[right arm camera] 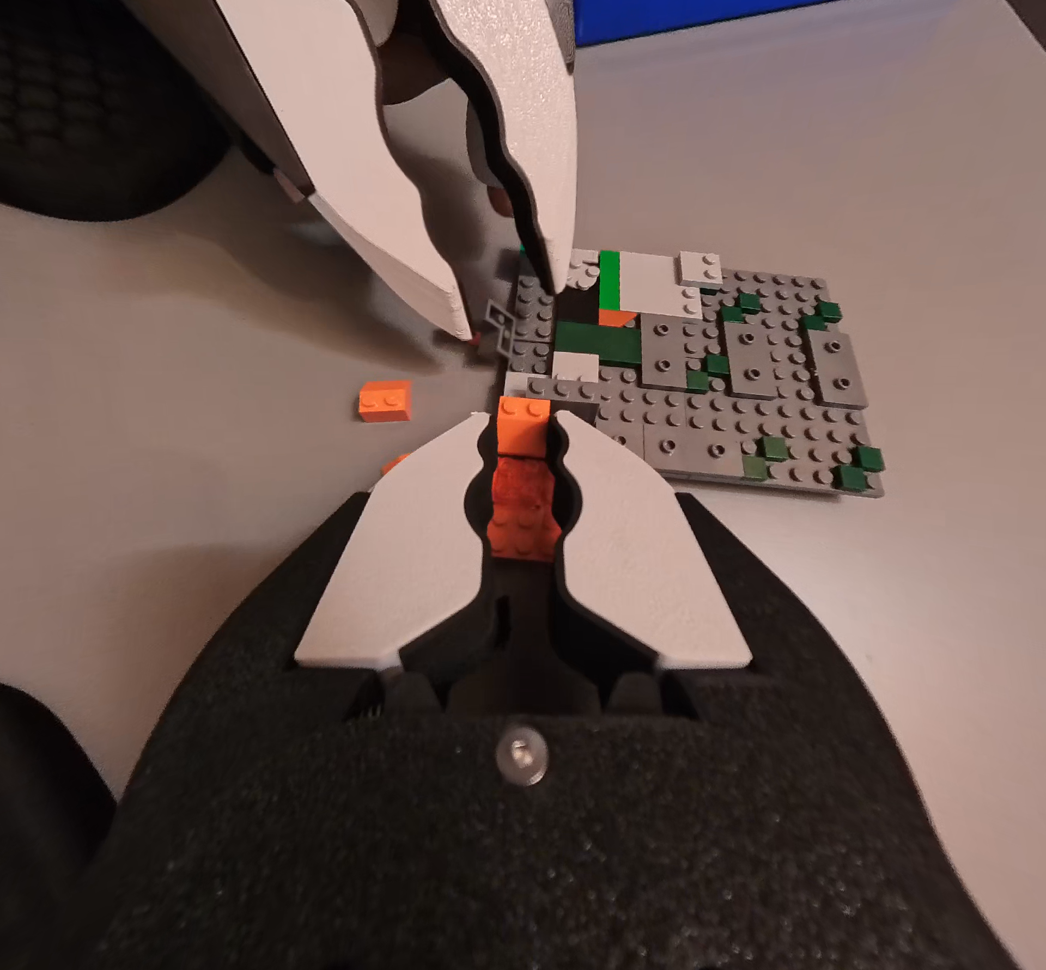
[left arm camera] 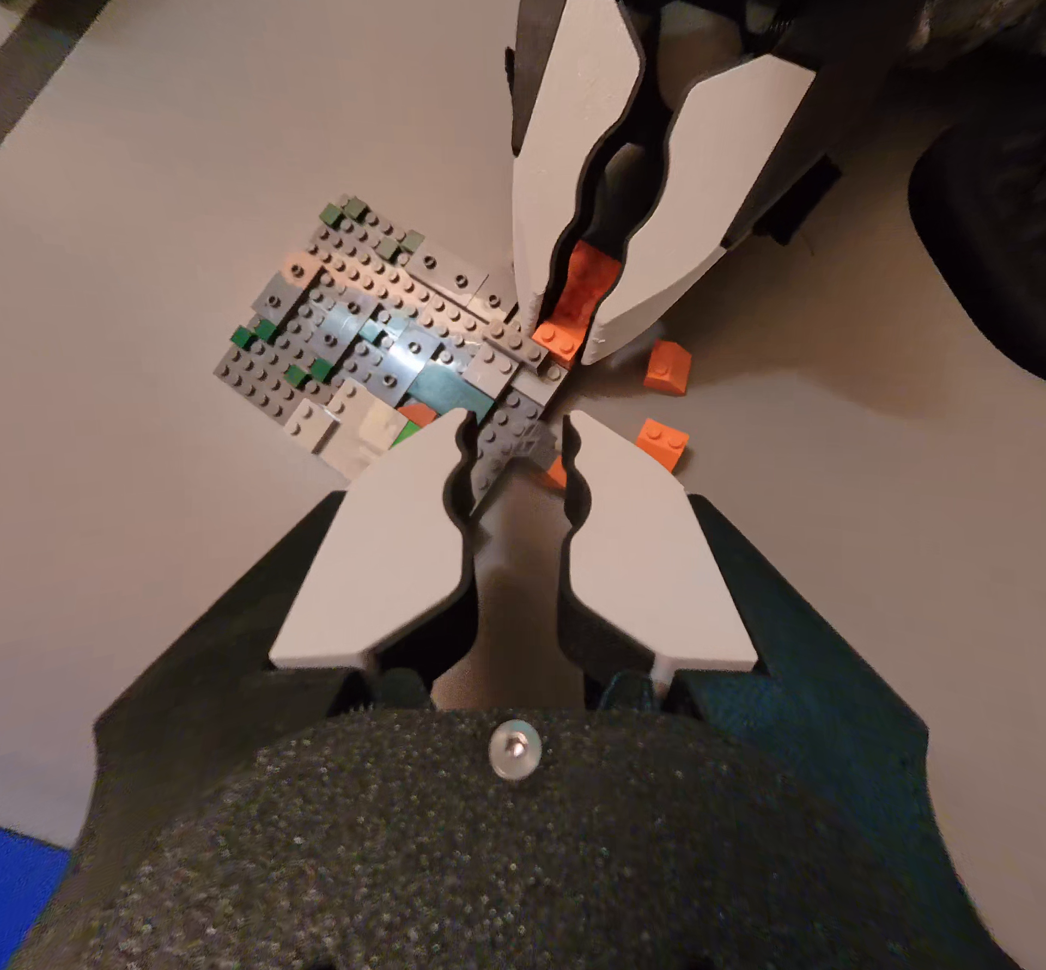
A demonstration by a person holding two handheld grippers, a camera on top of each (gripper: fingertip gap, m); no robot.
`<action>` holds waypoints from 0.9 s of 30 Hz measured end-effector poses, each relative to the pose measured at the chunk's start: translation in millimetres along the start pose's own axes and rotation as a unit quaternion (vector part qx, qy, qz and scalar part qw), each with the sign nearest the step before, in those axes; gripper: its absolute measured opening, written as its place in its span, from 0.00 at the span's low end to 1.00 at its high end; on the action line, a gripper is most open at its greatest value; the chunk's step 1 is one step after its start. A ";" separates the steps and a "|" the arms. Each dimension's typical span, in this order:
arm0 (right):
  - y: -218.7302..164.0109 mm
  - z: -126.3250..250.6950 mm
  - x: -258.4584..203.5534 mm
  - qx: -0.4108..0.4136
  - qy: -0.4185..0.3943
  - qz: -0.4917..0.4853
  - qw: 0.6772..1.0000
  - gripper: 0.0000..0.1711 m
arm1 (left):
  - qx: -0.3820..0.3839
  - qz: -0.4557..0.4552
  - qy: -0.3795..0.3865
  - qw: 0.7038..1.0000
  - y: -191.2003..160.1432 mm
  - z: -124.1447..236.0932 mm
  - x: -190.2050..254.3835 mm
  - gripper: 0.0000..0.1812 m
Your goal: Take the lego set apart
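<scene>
Right wrist view: the right tongs (right arm camera: 522, 419) are being shown clamped on an orange brick stack (right arm camera: 522, 481), whose long axis is running along the fingers, its far end poking out past the tips and reaching the near left corner of the grey lego base (right arm camera: 736, 411), which is lying flat on the pale table (right arm camera: 792, 150). Whether the stack is touching the base at that corner cannot be told. The left tongs (right arm camera: 506, 315) are being held apart, tips pointing down: one finger is sitting on the base's studded left edge, the other is resting on the table just beside it, so that the edge is being straddled. In the left wrist view, the left tongs (left arm camera: 515, 422) are again seen apart over that grey edge, and the right tongs (left arm camera: 560, 340) are coming in from the opposite side. A loose orange brick (right arm camera: 385, 401) is lying on the table just left of the base. The base is judged to be pinned by the left tongs, the nearer to it, while the stack is being drawn away along its own axis by the right.
</scene>
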State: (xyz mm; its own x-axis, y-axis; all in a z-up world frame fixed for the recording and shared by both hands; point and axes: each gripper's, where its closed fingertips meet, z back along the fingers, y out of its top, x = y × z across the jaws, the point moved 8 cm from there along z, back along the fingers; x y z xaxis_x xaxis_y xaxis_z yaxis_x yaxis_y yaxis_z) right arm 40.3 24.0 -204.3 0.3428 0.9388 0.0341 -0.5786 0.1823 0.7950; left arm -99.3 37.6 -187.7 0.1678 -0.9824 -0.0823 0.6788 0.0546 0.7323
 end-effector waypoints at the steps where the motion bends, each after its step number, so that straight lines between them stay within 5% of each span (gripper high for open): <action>1: 0.8 -0.3 -0.7 -0.001 -0.002 0.003 1.000 0.09 | 0.003 -0.012 -0.002 1.000 1.2 0.2 2.4 0.16; 14: 16.5 11.6 9.3 0.062 0.056 -0.187 0.979 0.10 | 0.002 -0.253 0.149 0.956 11.8 -7.1 20.4 0.07; 26: 14.1 31.9 32.4 0.169 0.135 -0.368 0.904 0.09 | -0.021 -0.296 0.169 0.940 1.8 -12.9 20.9 0.06; 27: 11.8 38.2 36.9 0.159 0.098 -0.345 0.920 0.09 | -0.012 -0.312 0.183 0.932 -1.0 -11.8 20.0 0.06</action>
State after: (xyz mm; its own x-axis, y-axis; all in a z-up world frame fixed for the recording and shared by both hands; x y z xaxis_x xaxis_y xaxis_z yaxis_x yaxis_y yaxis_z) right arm 74.4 49.6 -170.5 0.3889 0.6719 -0.6303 -0.0166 0.6891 0.7245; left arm -88.2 20.0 -198.1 -0.0346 -0.6978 -0.7154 0.7418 -0.4977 0.4495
